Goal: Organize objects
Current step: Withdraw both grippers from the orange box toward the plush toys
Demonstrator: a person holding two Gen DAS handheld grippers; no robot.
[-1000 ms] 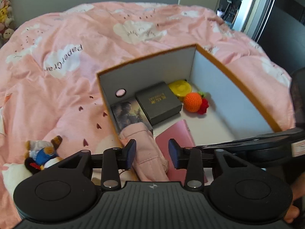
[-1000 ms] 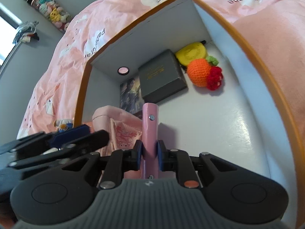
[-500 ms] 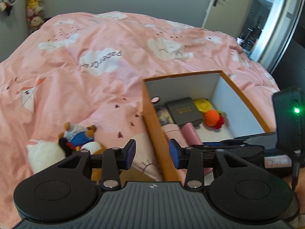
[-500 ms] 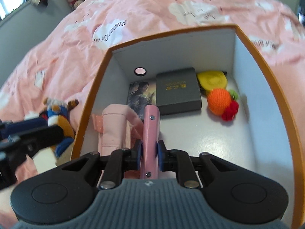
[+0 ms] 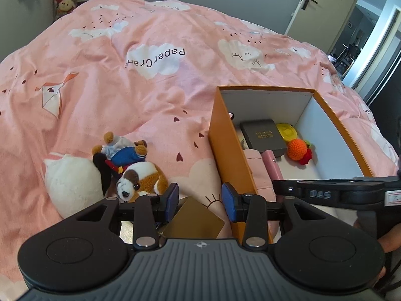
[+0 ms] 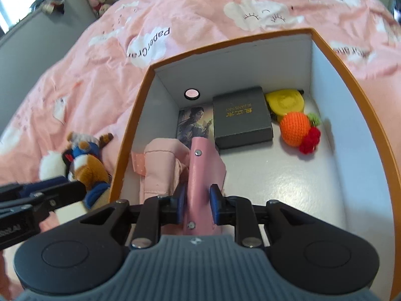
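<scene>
The right claw (image 6: 197, 204) is pinching a pink wallet (image 6: 204, 173) between its two blue pads, low inside the orange box (image 6: 351, 80). To do this step well, I think it should set the wallet flat on the white floor of the box just in front of the claw, then let go slowly so it does not flop onto the pink cloth pouch (image 6: 160, 168) touching it on the left. Farther ahead of the claw lie a gray gift box (image 6: 241, 123) and a picture card (image 6: 194, 123), side by side. Ahead and to the right sit a yellow round thing (image 6: 285, 101) and an orange knitted fruit (image 6: 295, 129). The left claw (image 5: 200, 200) is spread wide and holds nothing, outside the box. Ahead of it on the left, on the pink blanket (image 5: 125, 80), lie a stuffed dog (image 5: 140, 178) and a white plush (image 5: 72, 178), waiting to go in
</scene>
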